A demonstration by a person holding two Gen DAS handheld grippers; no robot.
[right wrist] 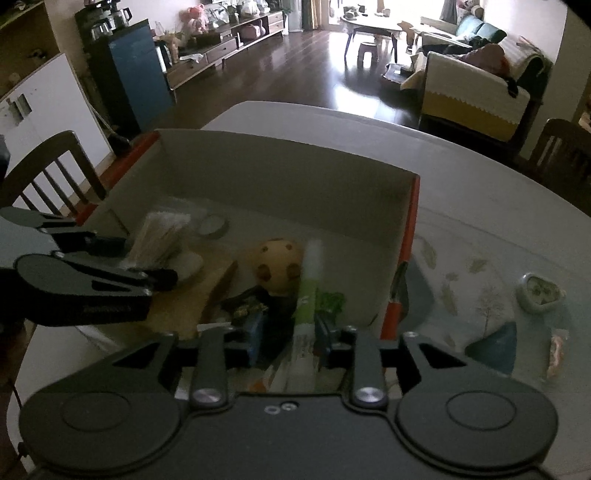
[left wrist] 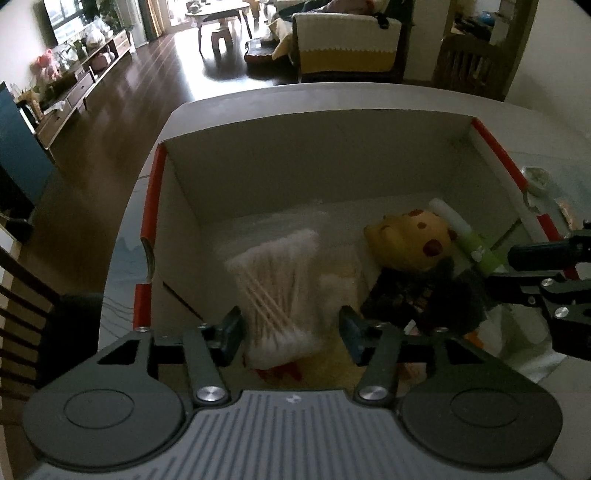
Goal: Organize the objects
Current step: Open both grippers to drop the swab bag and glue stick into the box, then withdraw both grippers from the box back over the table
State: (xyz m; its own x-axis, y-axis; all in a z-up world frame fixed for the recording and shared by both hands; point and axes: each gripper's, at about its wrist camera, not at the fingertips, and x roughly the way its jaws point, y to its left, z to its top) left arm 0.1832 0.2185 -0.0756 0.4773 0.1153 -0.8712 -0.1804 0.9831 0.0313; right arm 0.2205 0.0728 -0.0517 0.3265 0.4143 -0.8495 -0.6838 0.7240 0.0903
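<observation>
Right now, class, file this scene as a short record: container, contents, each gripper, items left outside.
container: open cardboard box with red edges, on the table
contents: cotton swab pack, yellow spotted toy, green tube
left gripper: open, around the swab pack
right gripper: open, around the tube
outside: small heart-shaped dish

We look across a dim living room with a dark, glossy wooden floor catching bright daylight from far windows. A low wooden media cabinet lines the left wall. A round coffee table stands near a sofa draped in cream and yellow. A blue cabinet stands nearer.
</observation>
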